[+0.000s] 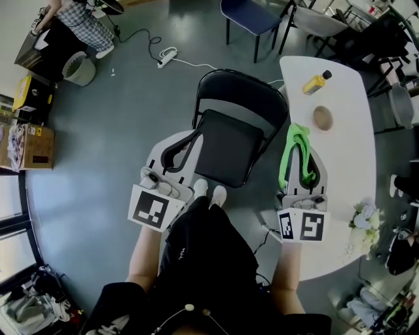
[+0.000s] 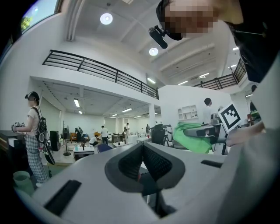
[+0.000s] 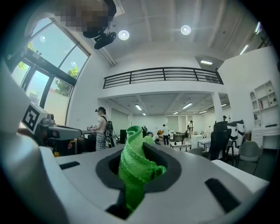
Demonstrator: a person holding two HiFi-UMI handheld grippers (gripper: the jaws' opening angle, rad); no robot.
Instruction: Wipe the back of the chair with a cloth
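A black folding chair (image 1: 232, 131) stands on the grey floor straight ahead, its curved back at the far side. My left gripper (image 1: 196, 134) is shut with nothing between its jaws, held at the chair's left side above the seat edge. My right gripper (image 1: 298, 134) is shut on a green cloth (image 1: 294, 152), held to the right of the chair over the white table's edge. In the right gripper view the green cloth (image 3: 135, 173) bunches up between the jaws. In the left gripper view the jaws (image 2: 142, 151) meet, and the green cloth (image 2: 192, 138) shows at the right.
A white table (image 1: 340, 150) at the right carries a yellow bottle (image 1: 315, 82) and a brown round object (image 1: 322, 118). A blue chair (image 1: 252, 16) stands behind. A power strip with cable (image 1: 167, 57) lies on the floor. Boxes (image 1: 29, 141) sit at the left.
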